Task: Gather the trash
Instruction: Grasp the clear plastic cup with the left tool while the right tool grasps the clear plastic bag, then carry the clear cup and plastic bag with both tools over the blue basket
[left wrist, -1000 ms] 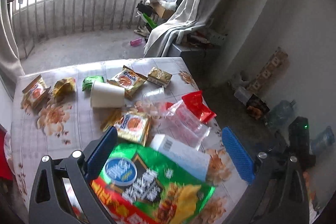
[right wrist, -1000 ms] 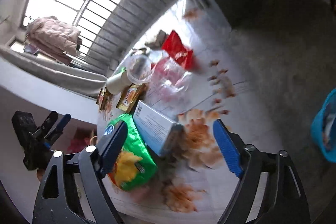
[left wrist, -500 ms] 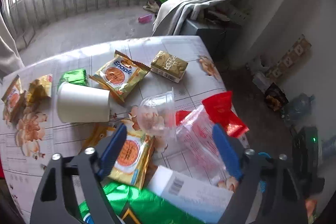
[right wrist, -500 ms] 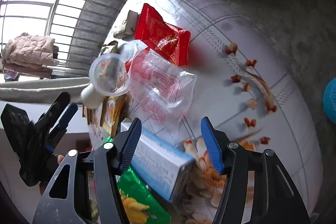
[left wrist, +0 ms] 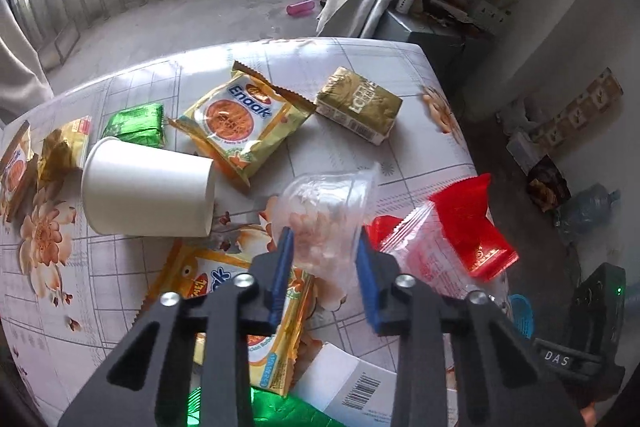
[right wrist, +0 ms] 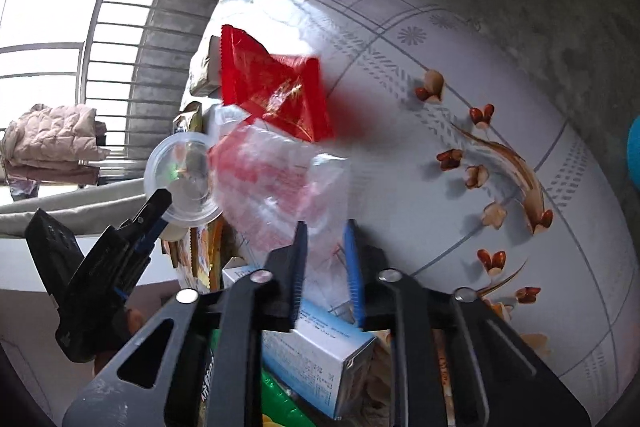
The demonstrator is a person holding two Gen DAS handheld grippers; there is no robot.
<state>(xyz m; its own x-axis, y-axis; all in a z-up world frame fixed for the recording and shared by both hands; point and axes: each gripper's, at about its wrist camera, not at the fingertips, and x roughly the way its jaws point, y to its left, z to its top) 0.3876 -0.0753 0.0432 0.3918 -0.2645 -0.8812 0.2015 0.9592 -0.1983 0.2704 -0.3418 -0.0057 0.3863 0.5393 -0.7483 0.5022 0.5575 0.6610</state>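
- Trash covers my floral table point(left wrist: 132, 91); my left gripper point(left wrist: 324, 259) has just been closing and its blue pads now press both sides of a clear cup point(left wrist: 328, 203), which lies on its side at centre, mouth toward 2 o'clock.
- Cup looks thin, see-through and slightly squashed; in the right view it point(right wrist: 184, 179) sits at 9 o'clock, with my left gripper point(right wrist: 154, 215) clamped on its rim.
- My right gripper point(right wrist: 324, 259) has also just been closing; its fingers are nearly together with the edge of a clear bag point(right wrist: 276, 187) between them, and the pads appear to pinch the film.
- Bag is crinkled plastic with red print; in the left view it point(left wrist: 424, 251) lies at 3 o'clock of the cup, touching it.
- Red wrapper point(left wrist: 472, 227) lies partly under the bag at 3 o'clock; in the right view it point(right wrist: 276, 87) is at 12 o'clock of the bag.
- White paper cup point(left wrist: 148, 187) lies on its side at 9 o'clock of the clear cup.
- Enaak packet point(left wrist: 240, 123) sits at 11 o'clock, gold box point(left wrist: 358, 105) at 1 o'clock, green packet point(left wrist: 134, 125) at 10 o'clock.
- Another yellow packet point(left wrist: 224, 291) lies under my left fingers, and a white box point(left wrist: 352, 383) at 6 o'clock crowds the space below both grippers.
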